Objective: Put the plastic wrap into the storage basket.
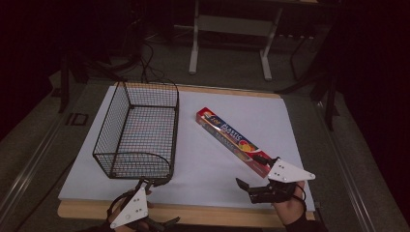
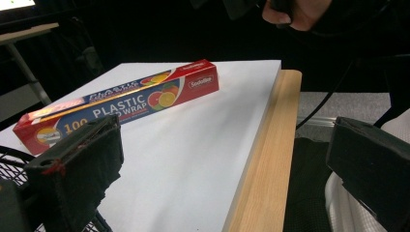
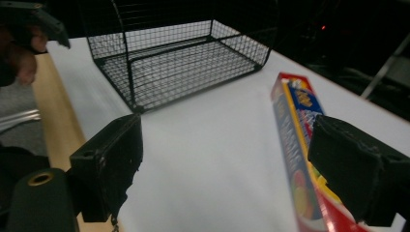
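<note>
Basket and wrap box on white table; both grippers at the near edge.

Wire basket [image 1: 138, 130] stands on the left half of the white table [image 1: 203, 159], running from near the far edge toward the near edge. Plastic wrap box [image 1: 235, 141] lies flat, diagonal, right of centre, well apart from the basket. Right gripper [image 1: 252, 173] sits near the near right corner, jaws apart, one jaw at the box's near end. Left gripper [image 1: 150, 183] is at the near edge, just beside the basket's near rim; its jaw state is unclear.

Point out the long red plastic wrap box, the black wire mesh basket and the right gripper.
long red plastic wrap box [image 1: 231, 137]: high view, top face.
black wire mesh basket [image 1: 138, 133]: high view, mesh floor.
right gripper [image 1: 257, 173]: high view, between its jaws.
</note>
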`<state>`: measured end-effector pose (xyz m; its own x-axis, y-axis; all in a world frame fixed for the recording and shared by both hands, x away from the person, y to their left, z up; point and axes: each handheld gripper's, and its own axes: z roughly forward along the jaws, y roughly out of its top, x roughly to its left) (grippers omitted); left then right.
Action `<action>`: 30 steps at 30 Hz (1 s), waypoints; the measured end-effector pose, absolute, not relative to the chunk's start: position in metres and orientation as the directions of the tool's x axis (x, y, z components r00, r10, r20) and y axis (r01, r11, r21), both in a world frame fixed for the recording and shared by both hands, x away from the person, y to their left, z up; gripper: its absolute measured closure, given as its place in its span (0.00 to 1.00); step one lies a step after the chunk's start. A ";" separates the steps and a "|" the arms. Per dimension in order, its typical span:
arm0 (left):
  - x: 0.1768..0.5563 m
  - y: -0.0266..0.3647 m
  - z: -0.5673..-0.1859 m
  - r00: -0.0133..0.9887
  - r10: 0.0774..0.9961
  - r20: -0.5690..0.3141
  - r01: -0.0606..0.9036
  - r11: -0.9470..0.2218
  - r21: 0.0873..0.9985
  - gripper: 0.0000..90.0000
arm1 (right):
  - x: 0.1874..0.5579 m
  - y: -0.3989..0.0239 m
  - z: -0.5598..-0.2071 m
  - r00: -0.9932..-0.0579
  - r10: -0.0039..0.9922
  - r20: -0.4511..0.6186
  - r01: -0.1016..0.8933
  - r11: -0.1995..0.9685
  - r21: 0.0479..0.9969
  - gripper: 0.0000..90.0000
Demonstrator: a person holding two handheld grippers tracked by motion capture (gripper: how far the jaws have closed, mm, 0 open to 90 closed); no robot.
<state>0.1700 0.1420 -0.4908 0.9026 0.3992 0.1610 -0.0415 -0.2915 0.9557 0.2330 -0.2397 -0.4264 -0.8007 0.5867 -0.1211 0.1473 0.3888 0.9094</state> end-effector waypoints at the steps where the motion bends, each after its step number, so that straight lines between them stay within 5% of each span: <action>1: 0.170 0.142 -0.491 0.903 0.399 0.161 -0.041 -0.292 0.956 0.00 | 0.235 -0.240 -0.423 -0.799 0.587 -0.129 0.139 0.389 0.911 0.13; 20: 0.162 0.149 -0.488 0.899 0.422 0.114 -0.006 -0.249 0.968 0.00 | 0.282 -0.223 -0.395 -0.809 0.570 -0.141 0.122 0.398 0.909 0.12; 30: 0.162 0.149 -0.487 0.900 0.418 0.126 -0.018 -0.252 0.967 0.00 | 0.324 -0.212 -0.400 -0.797 0.593 -0.115 0.208 0.449 0.869 0.16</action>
<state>0.1616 0.1486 -0.4869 0.8996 0.4183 0.1256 -0.0178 -0.2524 0.9675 0.3237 -0.2116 -0.3998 -0.7971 0.5927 -0.1151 0.2081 0.4486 0.8692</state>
